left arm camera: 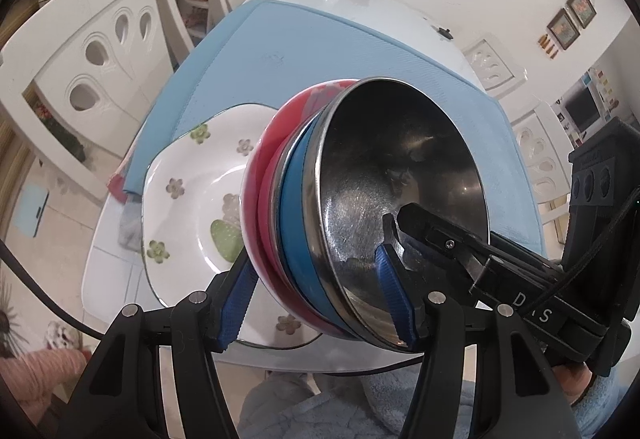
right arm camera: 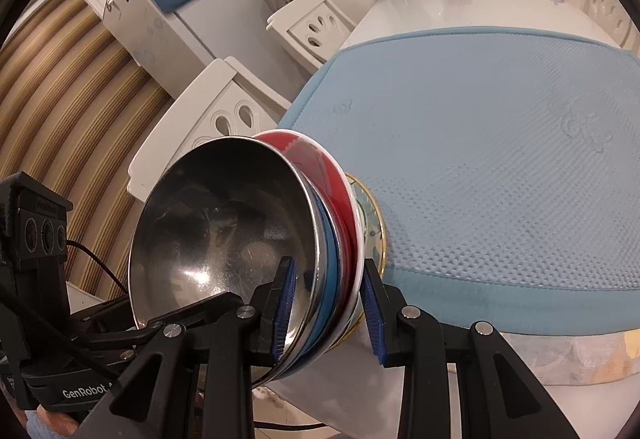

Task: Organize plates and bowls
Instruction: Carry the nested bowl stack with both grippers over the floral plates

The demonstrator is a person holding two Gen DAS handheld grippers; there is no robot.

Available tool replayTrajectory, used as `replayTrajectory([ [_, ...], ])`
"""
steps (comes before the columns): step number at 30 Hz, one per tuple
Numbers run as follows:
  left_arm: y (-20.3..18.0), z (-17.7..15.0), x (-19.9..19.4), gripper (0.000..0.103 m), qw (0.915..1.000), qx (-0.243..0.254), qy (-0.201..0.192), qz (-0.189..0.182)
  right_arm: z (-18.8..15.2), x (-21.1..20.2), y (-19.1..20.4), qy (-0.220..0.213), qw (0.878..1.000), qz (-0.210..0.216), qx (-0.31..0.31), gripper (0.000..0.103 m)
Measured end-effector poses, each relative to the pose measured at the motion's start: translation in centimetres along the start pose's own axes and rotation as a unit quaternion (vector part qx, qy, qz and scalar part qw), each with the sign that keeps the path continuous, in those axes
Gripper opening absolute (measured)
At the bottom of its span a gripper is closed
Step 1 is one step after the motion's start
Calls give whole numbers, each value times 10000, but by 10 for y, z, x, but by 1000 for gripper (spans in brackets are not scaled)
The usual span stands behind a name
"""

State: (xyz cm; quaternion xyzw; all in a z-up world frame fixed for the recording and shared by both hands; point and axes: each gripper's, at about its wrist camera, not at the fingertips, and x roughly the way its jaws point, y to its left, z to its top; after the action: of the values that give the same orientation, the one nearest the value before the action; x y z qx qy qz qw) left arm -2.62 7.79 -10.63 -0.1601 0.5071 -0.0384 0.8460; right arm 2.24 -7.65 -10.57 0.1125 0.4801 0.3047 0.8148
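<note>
Sideways, the nested stack of steel, blue and red bowls (left arm camera: pixel 360 207) stands on edge, mouth facing rightward; both the left claw (left arm camera: pixel 320 299) and right claw (right arm camera: pixel 330 313) clamp its rims from below.

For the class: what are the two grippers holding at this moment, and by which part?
Both hold one nested bowl stack by its rims: left gripper and right gripper each have one finger inside the steel bowl and one outside the red bowl.
</note>
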Motion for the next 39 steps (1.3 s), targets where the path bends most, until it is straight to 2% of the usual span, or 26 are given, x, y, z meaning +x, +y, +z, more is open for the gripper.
replayTrajectory([
  [24,32,-14,4,56,9980,-619,-2,121,10,38,13,478,9984,191,-224,32],
  [39,39,-17,4,56,9968,-785,-74,119,8,48,19,556,9974,323,-322,33],
])
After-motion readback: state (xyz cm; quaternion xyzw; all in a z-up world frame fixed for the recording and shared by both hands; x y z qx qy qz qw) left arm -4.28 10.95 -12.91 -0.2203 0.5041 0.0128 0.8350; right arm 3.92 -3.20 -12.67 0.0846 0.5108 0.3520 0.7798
